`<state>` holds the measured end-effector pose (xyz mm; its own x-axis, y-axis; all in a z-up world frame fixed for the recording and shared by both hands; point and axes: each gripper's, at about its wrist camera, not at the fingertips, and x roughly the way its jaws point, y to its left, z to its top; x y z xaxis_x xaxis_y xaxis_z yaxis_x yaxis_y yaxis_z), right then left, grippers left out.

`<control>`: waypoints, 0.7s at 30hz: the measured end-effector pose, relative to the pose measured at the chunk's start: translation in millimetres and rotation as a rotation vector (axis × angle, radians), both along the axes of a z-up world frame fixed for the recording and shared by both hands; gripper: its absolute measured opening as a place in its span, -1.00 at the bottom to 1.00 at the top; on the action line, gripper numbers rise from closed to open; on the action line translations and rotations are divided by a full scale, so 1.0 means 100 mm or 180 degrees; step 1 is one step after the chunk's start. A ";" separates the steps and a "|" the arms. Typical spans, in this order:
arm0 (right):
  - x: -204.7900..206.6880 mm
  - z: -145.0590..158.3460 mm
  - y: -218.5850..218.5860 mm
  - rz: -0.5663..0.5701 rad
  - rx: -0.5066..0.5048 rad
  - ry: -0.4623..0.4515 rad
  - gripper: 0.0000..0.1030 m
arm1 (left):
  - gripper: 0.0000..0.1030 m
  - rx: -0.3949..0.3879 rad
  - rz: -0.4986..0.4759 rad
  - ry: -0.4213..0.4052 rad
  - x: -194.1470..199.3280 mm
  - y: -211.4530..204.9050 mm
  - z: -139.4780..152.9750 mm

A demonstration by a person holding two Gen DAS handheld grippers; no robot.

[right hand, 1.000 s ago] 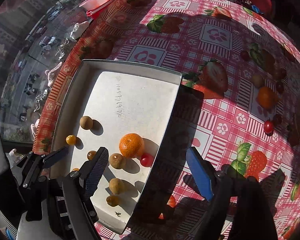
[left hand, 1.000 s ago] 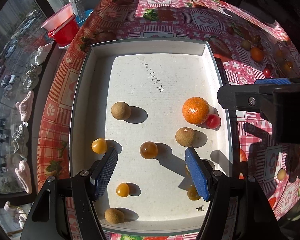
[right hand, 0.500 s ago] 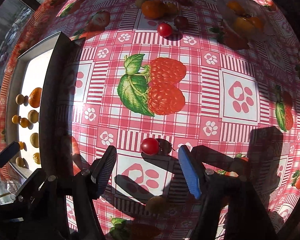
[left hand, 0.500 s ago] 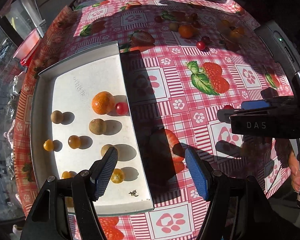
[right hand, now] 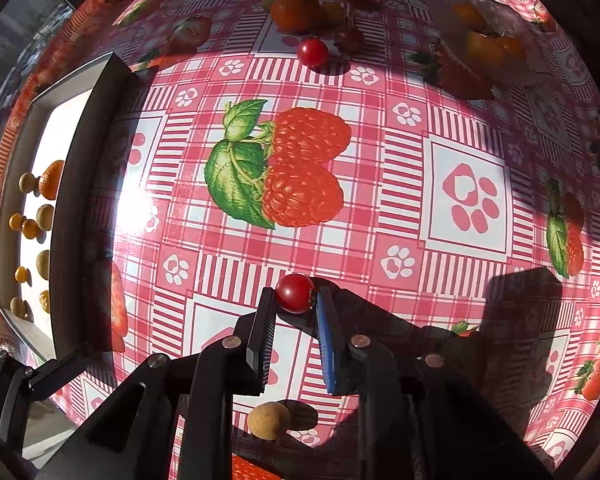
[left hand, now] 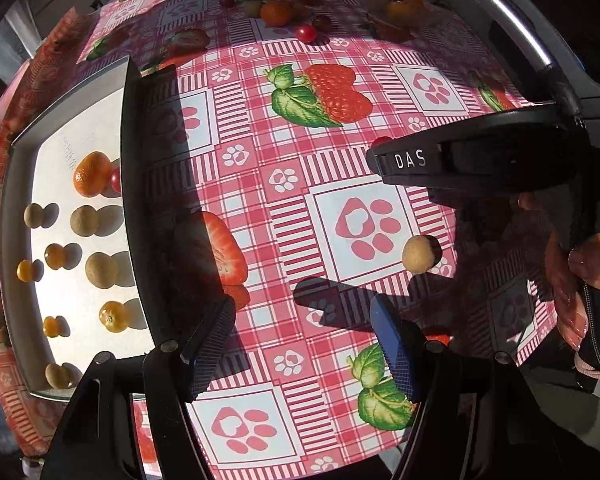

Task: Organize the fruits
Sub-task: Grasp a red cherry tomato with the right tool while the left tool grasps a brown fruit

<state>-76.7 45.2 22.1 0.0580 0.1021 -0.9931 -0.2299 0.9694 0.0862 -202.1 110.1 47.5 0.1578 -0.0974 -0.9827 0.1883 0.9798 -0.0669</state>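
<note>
The right tongs [right hand: 296, 298] pinch a cherry tomato [right hand: 295, 293] between their tips, low over the table [right hand: 380, 200]. A small tan fruit [right hand: 268, 420] lies just beneath them. The left tongs [left hand: 302, 340] stand wide and hold nothing. At far left the tray [left hand: 134, 200] holds an orange [left hand: 91, 173] and several small fruits.

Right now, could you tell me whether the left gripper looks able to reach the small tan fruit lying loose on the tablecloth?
Probably yes: the left gripper is open and holds nothing, and the tan fruit lies ahead and to its right on bare tablecloth, with nothing between them.
</note>
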 end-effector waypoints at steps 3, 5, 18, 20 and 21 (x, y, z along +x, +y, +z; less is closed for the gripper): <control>0.01 0.00 -0.23 -0.0105 -0.0044 -0.0001 -0.58 | 0.38 -0.0047 -0.0102 0.0006 0.03 -0.18 -0.04; 0.01 0.01 -0.37 -0.0168 -0.0068 0.0001 -0.58 | 0.38 -0.0077 -0.0177 -0.0001 0.06 -0.30 -0.07; -0.09 0.05 -0.93 -0.0365 0.0015 0.0015 -0.58 | 0.38 -0.0033 -0.0326 -0.0013 0.22 -0.72 -0.26; -0.05 0.01 -0.94 -0.0384 0.0050 0.0024 -0.58 | 0.25 -0.0046 -0.0323 0.0007 0.22 -0.72 -0.26; -0.05 0.02 -0.97 -0.0393 0.0071 0.0030 -0.58 | -0.01 -0.0042 -0.0329 0.0022 0.22 -0.72 -0.27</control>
<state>-82.1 -51.5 23.9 0.0623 0.1166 -0.9912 -0.1081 0.9881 0.1095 -180.1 37.6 20.9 0.1395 -0.1259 -0.9822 0.2878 0.9542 -0.0815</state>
